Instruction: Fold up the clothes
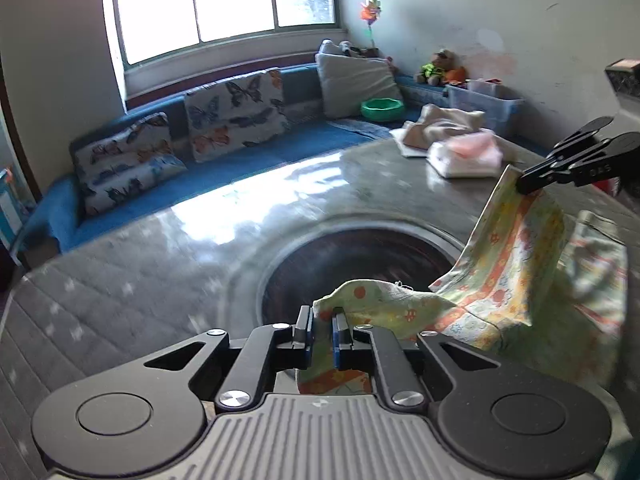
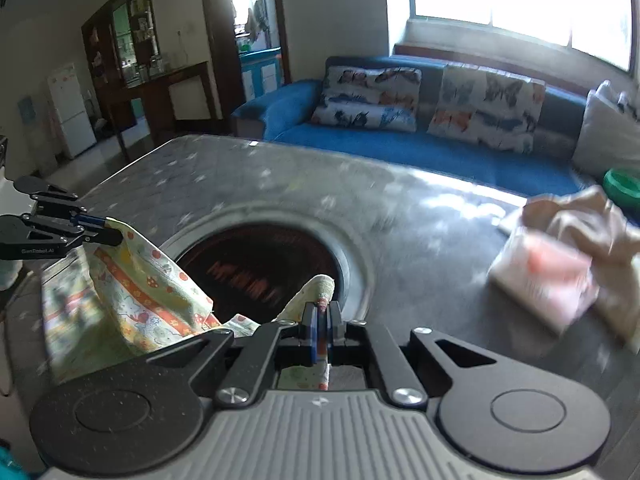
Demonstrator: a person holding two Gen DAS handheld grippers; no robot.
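Note:
A light green cloth with orange stripes and small printed figures (image 1: 508, 264) hangs between my two grippers above the grey table (image 1: 160, 272). My left gripper (image 1: 322, 330) is shut on one corner of the cloth; that gripper shows at the left of the right wrist view (image 2: 114, 236). My right gripper (image 2: 322, 328) is shut on another corner of the cloth (image 2: 136, 292); it shows at the right of the left wrist view (image 1: 524, 186). The lower part of the cloth sags onto the table.
A round dark opening (image 1: 360, 268) sits in the table's middle, under the cloth. Folded pink and white clothes (image 1: 464, 156) and a beige garment (image 1: 436, 124) lie at the far right. A blue sofa with butterfly cushions (image 1: 236, 112) and a green bowl (image 1: 382, 109) stand behind.

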